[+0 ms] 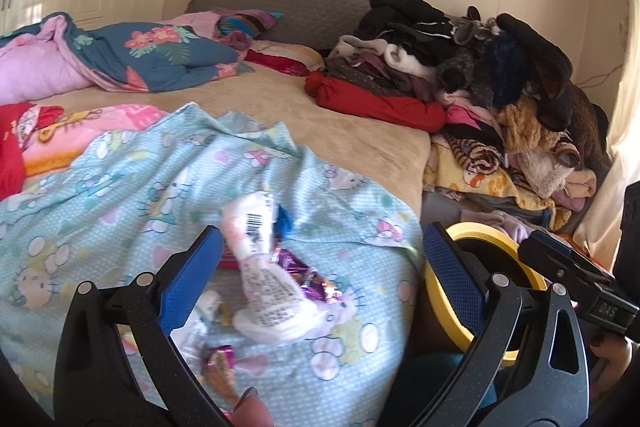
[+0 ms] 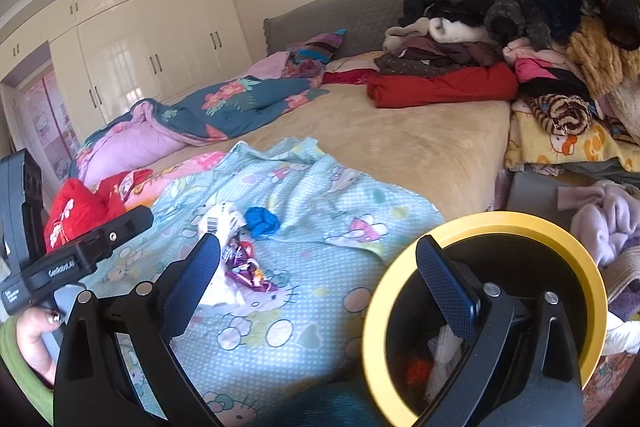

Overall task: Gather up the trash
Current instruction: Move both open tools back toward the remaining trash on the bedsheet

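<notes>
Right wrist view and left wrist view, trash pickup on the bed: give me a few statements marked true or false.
1. The yellow-rimmed bin already holds some trash. True.
2. The left gripper is shut on the white wrapper. False: its fingers are spread wide and the wrapper lies on the light blue sheet.
3. A purple foil wrapper lies beside the white wrapper. True.
4. The right gripper carries a wrapper. False: it is open and empty.
5. The clothes pile sits in the bin. False: it is heaped on the bed's far side.

Wrappers (image 1: 272, 291) are lying on a sheet (image 1: 120, 195) spread over the bed (image 1: 352, 123); a bin (image 2: 484, 307) is standing right of it, clothes (image 1: 460, 59) piling behind.
</notes>
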